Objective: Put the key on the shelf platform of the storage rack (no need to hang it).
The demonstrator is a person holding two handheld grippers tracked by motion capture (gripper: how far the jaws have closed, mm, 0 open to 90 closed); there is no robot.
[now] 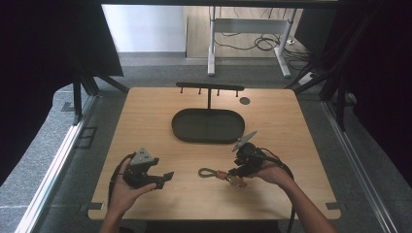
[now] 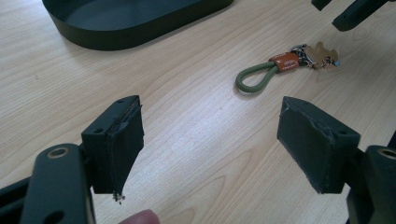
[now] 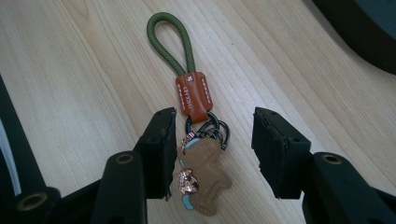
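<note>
A keychain [image 1: 214,173] lies flat on the wooden table [image 1: 145,116], with a green cord loop [image 3: 170,42], an orange leather band [image 3: 194,93], dark metal rings and a tan bear-shaped charm [image 3: 203,182]. My right gripper [image 3: 215,135] is low over it with its jaws on either side of the rings and charm. One pad [image 3: 161,149] is against the charm's edge and the other stands apart, so the gripper is open. My left gripper [image 2: 210,149] rests open and empty to the left, pointing toward the keychain [image 2: 285,63].
A black oval tray [image 1: 209,138] sits mid-table beyond the keychain. Behind it stands a black T-shaped rack [image 1: 209,87] with small hooks. A small dark disc [image 1: 245,101] lies near the far right. Bare wood surrounds both hands.
</note>
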